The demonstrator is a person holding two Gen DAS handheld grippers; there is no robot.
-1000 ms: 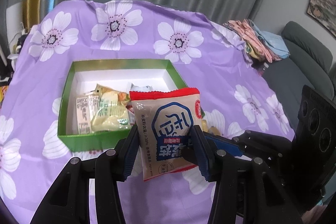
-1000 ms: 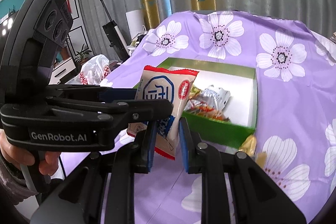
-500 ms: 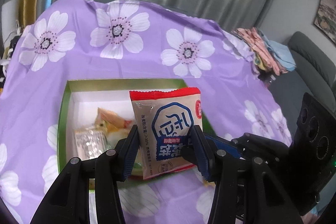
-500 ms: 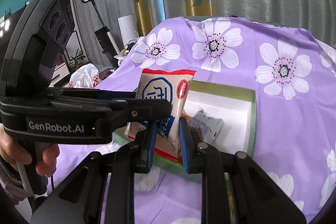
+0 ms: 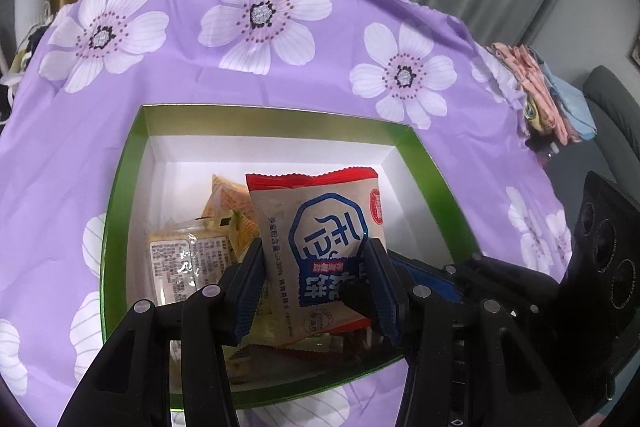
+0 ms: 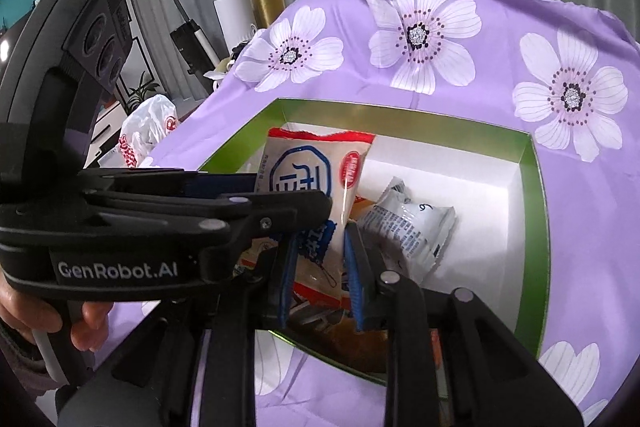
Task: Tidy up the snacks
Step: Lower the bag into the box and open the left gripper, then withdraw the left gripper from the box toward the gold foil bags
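A beige biscuit packet (image 5: pixel 320 227) (image 6: pixel 308 179) with a red top edge and a blue emblem hangs upright over the green box (image 5: pixel 120 207) (image 6: pixel 532 207). My left gripper (image 5: pixel 314 255) is shut on its two sides. My right gripper (image 6: pixel 320 239) grips its lower part from the other side; its jaws are opening, and the pads still lie against the packet. Inside the white-lined box lie a clear yellow packet (image 5: pixel 188 259), an orange packet (image 5: pixel 228 195) and a white foil packet (image 6: pixel 408 223).
The box sits on a purple cloth with white flowers (image 5: pixel 260 15). Folded clothes (image 5: pixel 540 87) and a grey sofa (image 5: pixel 612 115) lie to the right. A vacuum (image 6: pixel 188 35) and a plastic bag (image 6: pixel 148 127) stand beyond the table's left edge. A person's hand (image 6: pixel 40 319) holds the left gripper's handle.
Both grippers have carried the packet forward and down, from in front of the box to above its inside. The right jaws stand slightly wider.
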